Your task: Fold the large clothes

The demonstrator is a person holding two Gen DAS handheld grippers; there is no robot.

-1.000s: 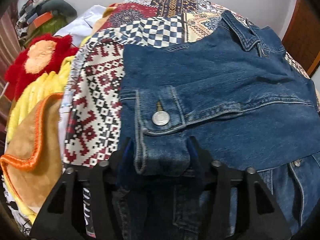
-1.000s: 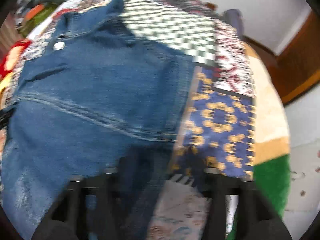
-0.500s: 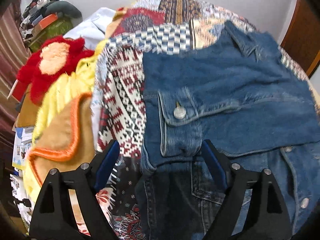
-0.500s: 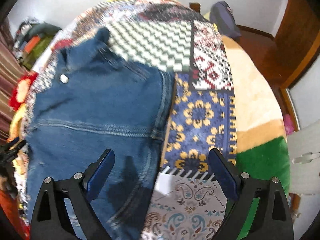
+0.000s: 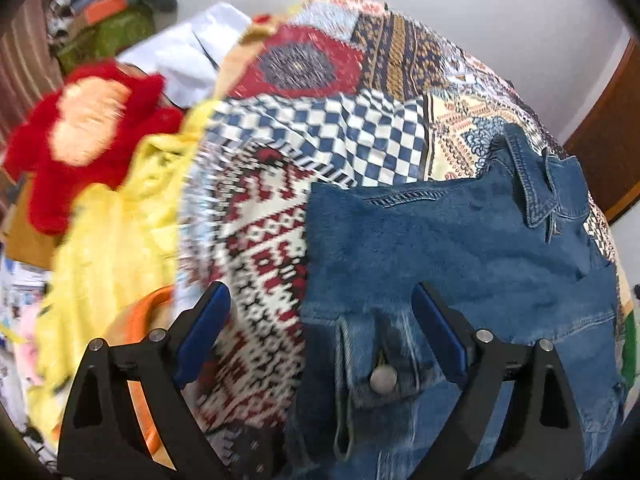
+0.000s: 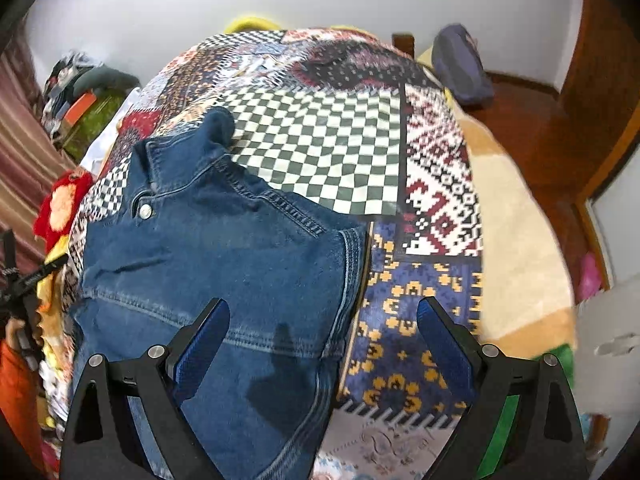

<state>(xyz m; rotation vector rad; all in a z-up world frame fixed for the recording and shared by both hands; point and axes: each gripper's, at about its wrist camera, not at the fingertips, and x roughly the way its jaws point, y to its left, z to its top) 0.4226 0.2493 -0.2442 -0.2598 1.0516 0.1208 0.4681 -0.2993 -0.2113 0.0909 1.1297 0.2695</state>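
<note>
A blue denim jacket (image 5: 460,248) lies folded on the patchwork bedspread (image 5: 312,136), collar at the far end. Its buttoned cuff (image 5: 383,378) rests on top near the left edge. My left gripper (image 5: 320,320) hovers over that edge; its jaws are opening, and the cuff and bedspread lie below the gap, untouched by the pads. In the right wrist view the jacket (image 6: 224,248) fills the left half. My right gripper (image 6: 322,336) hangs open above the jacket's right seam and pinches nothing.
A red and peach plush (image 5: 88,128), a yellow blanket (image 5: 108,248) and a white garment (image 5: 188,60) crowd the bed's left side. Piled clothes (image 5: 108,20) sit at the back left. A dark bag (image 6: 460,68) and wooden floor (image 6: 540,128) lie beyond the right edge.
The left gripper let go of the denim cuff, opened wide and pulled back, leaving the cuff lying on the jacket. The right gripper opened, released the denim and rose.
</note>
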